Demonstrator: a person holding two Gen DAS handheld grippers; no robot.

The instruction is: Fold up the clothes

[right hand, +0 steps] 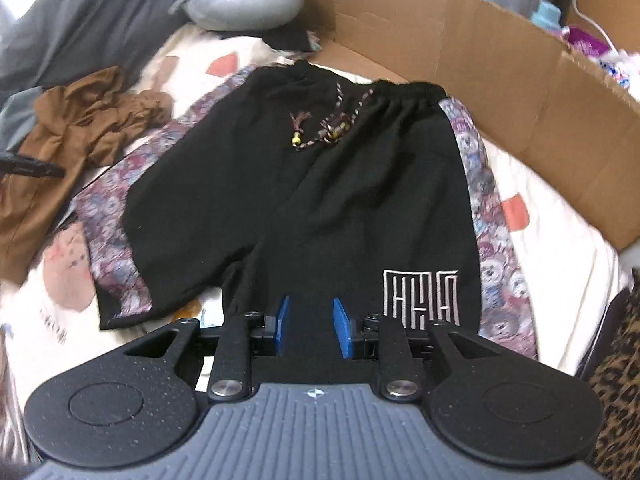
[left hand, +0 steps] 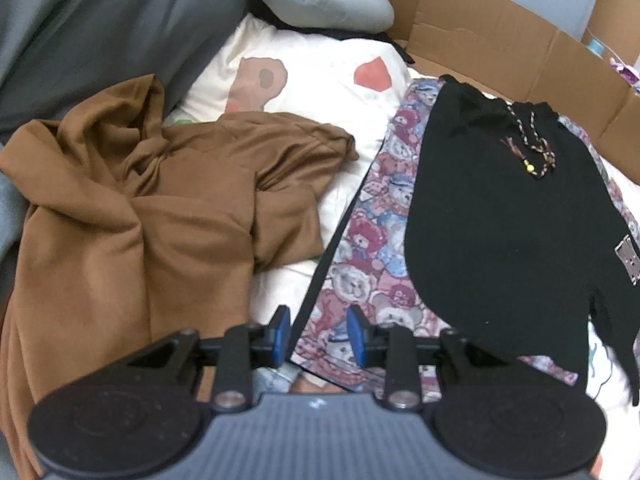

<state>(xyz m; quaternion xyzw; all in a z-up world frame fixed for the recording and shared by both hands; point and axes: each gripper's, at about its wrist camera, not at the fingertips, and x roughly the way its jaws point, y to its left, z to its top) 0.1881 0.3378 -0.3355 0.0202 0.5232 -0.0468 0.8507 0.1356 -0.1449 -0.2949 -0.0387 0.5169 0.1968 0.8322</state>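
Black shorts (right hand: pixel 320 184) with teddy-bear print side panels lie flat on the bed, waistband at the far end, the braided drawstring (right hand: pixel 320 128) on top. My right gripper (right hand: pixel 312 326) hovers over the near hem of the leg with the white embroidered mark (right hand: pixel 420 298); it is open and its blue pads grip nothing. In the left wrist view the shorts (left hand: pixel 492 220) lie to the right. My left gripper (left hand: pixel 318 334) stands open above the outer edge of the patterned panel (left hand: pixel 372 240), its pads clear of the cloth. A crumpled brown hoodie (left hand: pixel 140 208) lies left of the shorts.
A white bed sheet (left hand: pixel 312 68) with bear prints covers the bed. A cardboard wall (right hand: pixel 460 40) runs along the far and right sides. A grey neck pillow (right hand: pixel 240 4) and a dark grey pillow (left hand: pixel 100 20) sit at the back left. Leopard-print cloth (right hand: pixel 620 392) lies at the near right.
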